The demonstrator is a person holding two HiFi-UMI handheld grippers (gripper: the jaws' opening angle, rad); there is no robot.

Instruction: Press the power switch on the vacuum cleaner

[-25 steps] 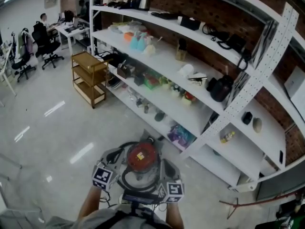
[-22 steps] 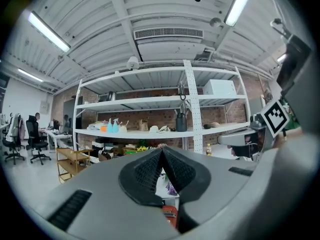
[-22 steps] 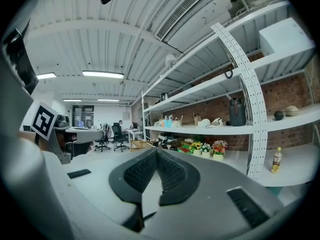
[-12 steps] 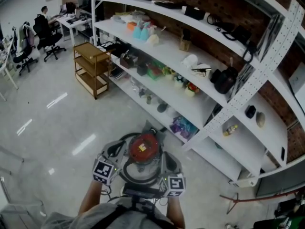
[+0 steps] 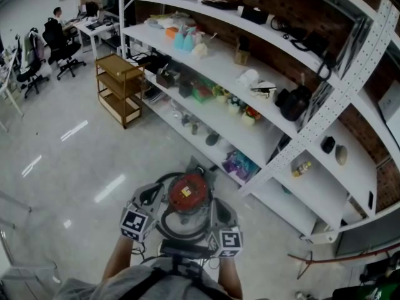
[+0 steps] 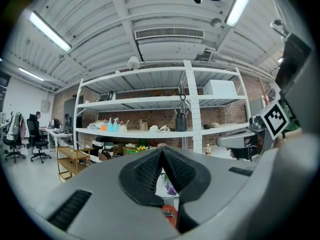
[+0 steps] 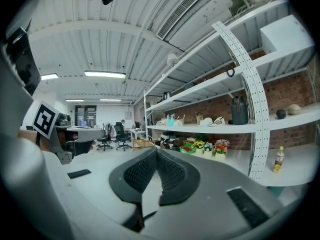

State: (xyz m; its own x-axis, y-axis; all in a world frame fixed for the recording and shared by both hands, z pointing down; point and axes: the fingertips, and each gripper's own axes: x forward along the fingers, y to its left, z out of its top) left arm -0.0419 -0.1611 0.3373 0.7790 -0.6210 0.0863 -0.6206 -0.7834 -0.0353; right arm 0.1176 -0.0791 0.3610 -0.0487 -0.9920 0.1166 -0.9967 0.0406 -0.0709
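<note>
At the far left, well beyond the left tool (image 6: 161, 150), office chairs (image 5: 59, 52) and a seated person (image 5: 58, 15) look small and soft. We cannot tell what lies on their counter (image 5: 94, 29). A wooden trolley (image 5: 119, 92) stands on the floor ahead of this tool and to its left.

In the left gripper view the tool's ribbed black pads (image 6: 145, 171) meet at the tips with nothing clamped between them. Through the slit below them only a red sliver shows. From the head view we see mostly its grey body and marker cube (image 5: 134, 222). The jaw tips are hard to pick out against the dark hose (image 5: 164, 229).

The vacuum cleaner (image 5: 187, 195) sits on the floor between the two tools, close against both. Only its red domed top and the coil of hose are plain. Its lower body is covered by the tools, and we cannot make out the power switch. The forearms (image 5: 115, 264) are cut off by the bottom edge.

The right tool (image 7: 156, 151) also has its pads pressed together and is empty. A dark strand below them may be cable or hose, and we cannot tell which.

White shelving (image 5: 294, 136) runs ahead and to the right of this tool, cut off by the top and right edges. Most of its small goods are too tiny to name.
</note>
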